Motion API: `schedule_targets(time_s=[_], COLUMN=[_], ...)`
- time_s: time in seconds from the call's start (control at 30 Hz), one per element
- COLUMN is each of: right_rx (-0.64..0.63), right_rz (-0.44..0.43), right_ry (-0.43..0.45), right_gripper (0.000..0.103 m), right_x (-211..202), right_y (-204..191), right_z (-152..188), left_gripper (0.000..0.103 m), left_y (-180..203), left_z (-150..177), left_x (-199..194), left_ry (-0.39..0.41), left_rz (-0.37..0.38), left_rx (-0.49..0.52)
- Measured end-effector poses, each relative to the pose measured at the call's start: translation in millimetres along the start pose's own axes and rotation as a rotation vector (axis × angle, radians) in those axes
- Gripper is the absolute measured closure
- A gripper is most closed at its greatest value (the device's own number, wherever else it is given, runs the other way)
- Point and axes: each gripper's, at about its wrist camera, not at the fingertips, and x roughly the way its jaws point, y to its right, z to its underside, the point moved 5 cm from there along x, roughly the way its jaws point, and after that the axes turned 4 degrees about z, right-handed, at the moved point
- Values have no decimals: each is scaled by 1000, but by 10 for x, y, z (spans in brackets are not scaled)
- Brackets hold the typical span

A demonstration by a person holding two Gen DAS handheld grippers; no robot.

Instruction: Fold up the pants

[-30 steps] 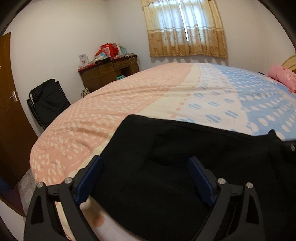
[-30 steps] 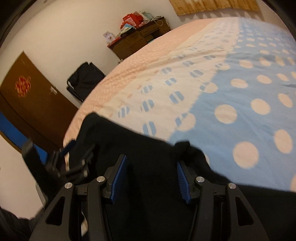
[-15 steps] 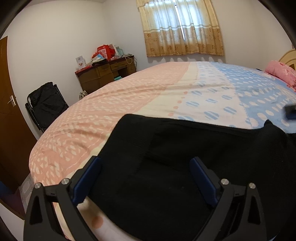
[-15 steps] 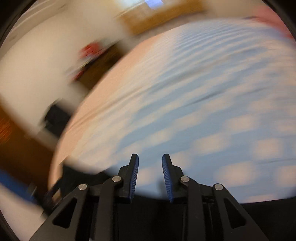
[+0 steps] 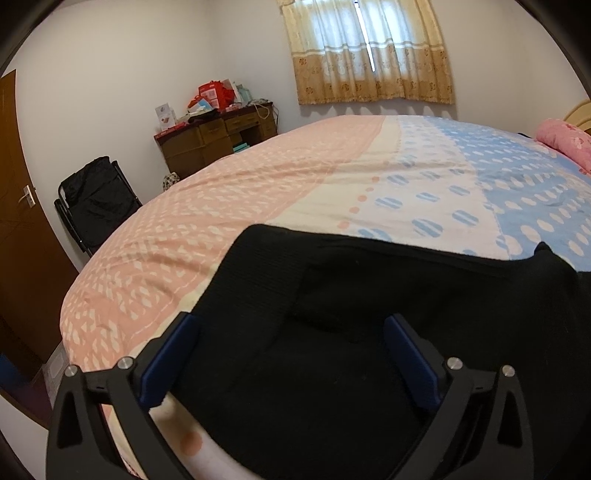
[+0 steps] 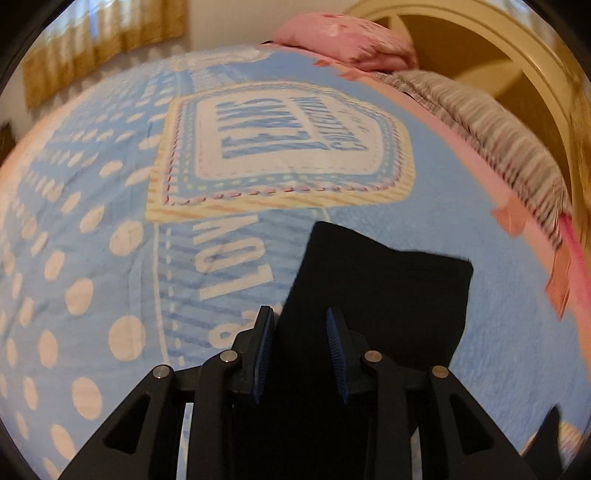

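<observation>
Black pants [image 5: 369, 332] lie flat on the bed near its front edge. My left gripper [image 5: 291, 350] is wide open just above the waist end, fingers apart over the cloth and holding nothing. In the right wrist view the leg end of the pants [image 6: 380, 295] lies on the blue part of the bedspread. My right gripper [image 6: 300, 347] hangs over it with its jaws partly apart, the black cloth showing between them; I see no grip on it.
The bed [image 5: 258, 206] has a pink, cream and blue dotted cover. A pink pillow [image 6: 343, 33] and a striped cloth [image 6: 491, 122] lie by the headboard [image 6: 517, 55]. A desk [image 5: 214, 140], a black chair [image 5: 96, 206] and a door [image 5: 14, 206] stand to the left.
My right gripper let go of the pants' upper edge and swung right to the leg end by the headboard. My left gripper stayed open over the waist.
</observation>
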Motion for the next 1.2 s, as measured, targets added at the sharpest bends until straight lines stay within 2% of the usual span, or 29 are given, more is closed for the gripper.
schedule_targets(time_s=[0.03, 0.07, 0.13, 0.2, 0.3, 0.4, 0.47, 0.57, 0.67, 0.77, 0.8, 0.83, 0.87, 1.0, 1.1, 1.2], right_rx=[9, 22, 57, 119, 211, 276, 309, 392, 483, 546, 574, 597, 600, 569, 574, 593], right_rz=[-27, -44, -106, -236, -404, -506, -519, -536, -530, -520, -547, -585, -615, -576, -484, -521], right_ry=[-10, -15, -20, -8, 62, 142, 210, 257, 245, 192, 174, 160, 192, 219, 247, 295], right_gripper=[74, 86, 97, 98, 98, 98, 98, 98, 98, 98, 98, 98, 100, 98, 97, 97], right_x=[3, -1, -15, -99, -415, -785, -1060, -1267, -1219, -999, -924, -854, -863, -980, -1090, -1264], right_y=[21, 67, 180, 311, 597, 956, 1263, 1755, 2142, 2348, 2382, 2385, 2392, 2373, 2520, 2657], right_z=[14, 22, 38, 76, 203, 377, 595, 1009, 1445, 1812, 1904, 1966, 2005, 2035, 2064, 2080], left_gripper=[0, 0, 0, 0, 0, 0, 0, 0, 0, 0, 0, 0, 0, 0, 0, 0], left_y=[6, 9, 12, 18, 28, 16, -13, -49, -132, -200, -211, -211, -196, 6, 209, 467], left_z=[1, 3, 3, 6, 5, -2, -21, -48, -84, -139, -155, -174, -198, -279, -294, -262], left_x=[3, 3, -2, -4, -7, -14, -23, -69, -174, -289, -328, -369, -410, -594, -711, -829], left_ry=[-1, -2, -3, -4, -9, -22, -37, -58, -63, -59, -60, -59, -58, -46, -40, -46], left_rz=[-5, -7, -8, -7, -6, 19, 47, 104, 191, 266, 282, 298, 314, 364, 388, 445], left_rx=[1, 2, 4, 4, 12, 19, 13, 2, -62, -138, -157, -173, -184, -161, -114, -58])
